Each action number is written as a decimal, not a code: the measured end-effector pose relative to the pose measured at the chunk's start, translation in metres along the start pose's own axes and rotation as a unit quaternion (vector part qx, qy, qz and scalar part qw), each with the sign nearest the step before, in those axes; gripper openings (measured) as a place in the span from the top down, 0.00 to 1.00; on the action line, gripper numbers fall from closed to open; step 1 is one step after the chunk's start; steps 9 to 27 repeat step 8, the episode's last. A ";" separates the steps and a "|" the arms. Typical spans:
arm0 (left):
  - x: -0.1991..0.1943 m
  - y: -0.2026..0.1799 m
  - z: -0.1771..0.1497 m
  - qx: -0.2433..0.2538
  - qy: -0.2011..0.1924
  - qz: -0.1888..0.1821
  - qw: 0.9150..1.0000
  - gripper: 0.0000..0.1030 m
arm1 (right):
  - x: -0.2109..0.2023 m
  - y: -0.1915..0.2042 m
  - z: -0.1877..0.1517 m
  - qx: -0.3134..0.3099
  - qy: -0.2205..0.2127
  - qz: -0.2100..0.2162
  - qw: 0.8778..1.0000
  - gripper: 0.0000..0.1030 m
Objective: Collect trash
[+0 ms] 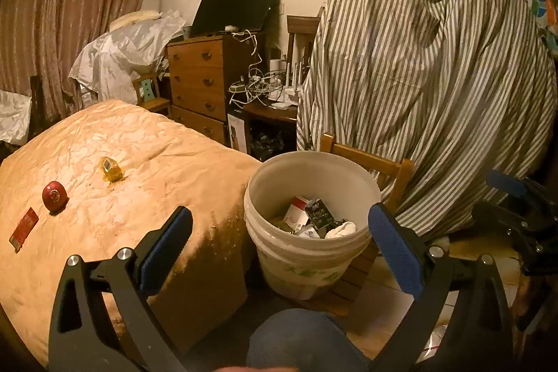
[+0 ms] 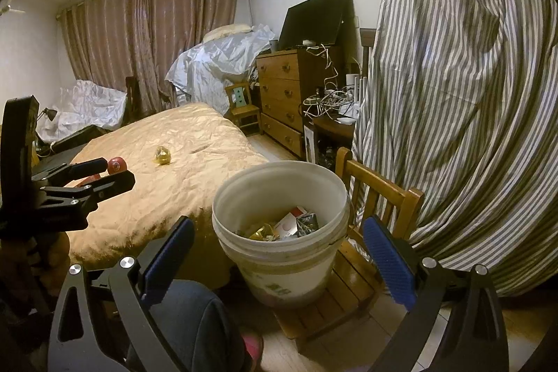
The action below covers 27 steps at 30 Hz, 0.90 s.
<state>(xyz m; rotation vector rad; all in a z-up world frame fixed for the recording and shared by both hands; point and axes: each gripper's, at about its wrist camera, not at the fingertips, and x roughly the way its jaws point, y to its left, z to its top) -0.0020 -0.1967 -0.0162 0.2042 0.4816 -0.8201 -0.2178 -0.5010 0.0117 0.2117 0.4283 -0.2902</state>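
Note:
A white bucket (image 1: 359, 250) (image 2: 226, 250) holding several pieces of trash stands on a small wooden chair (image 2: 380, 194) beside the bed. On the gold bedspread (image 1: 146, 145) lie a red round object (image 1: 54, 195) (image 2: 116, 165), a crumpled yellow wrapper (image 1: 111, 168) (image 2: 162, 156) and a flat red packet (image 1: 23, 228). My left gripper (image 1: 280, 222) is open and empty, with the bucket seen between its blue pads. My right gripper (image 2: 277, 232) is also wide open and empty, just in front of the bucket. The left gripper (image 2: 115, 171) shows at the left of the right wrist view.
A large striped sheet (image 1: 436, 75) drapes over furniture at the right. A wooden dresser (image 1: 198, 82) with a dark screen stands behind the bed, next to a low table with tangled cables (image 1: 258, 82). A person's knee in blue trousers (image 2: 195, 319) is below the grippers.

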 end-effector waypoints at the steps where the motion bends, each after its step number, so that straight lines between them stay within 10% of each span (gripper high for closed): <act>1: -0.001 0.000 0.000 0.001 0.000 -0.002 1.000 0.05 | 0.000 0.000 0.000 0.001 0.000 0.000 1.000 0.06; 27: 0.004 0.000 0.000 0.001 0.011 -0.001 1.000 0.05 | 0.002 0.000 0.000 0.002 -0.001 0.001 1.000 0.05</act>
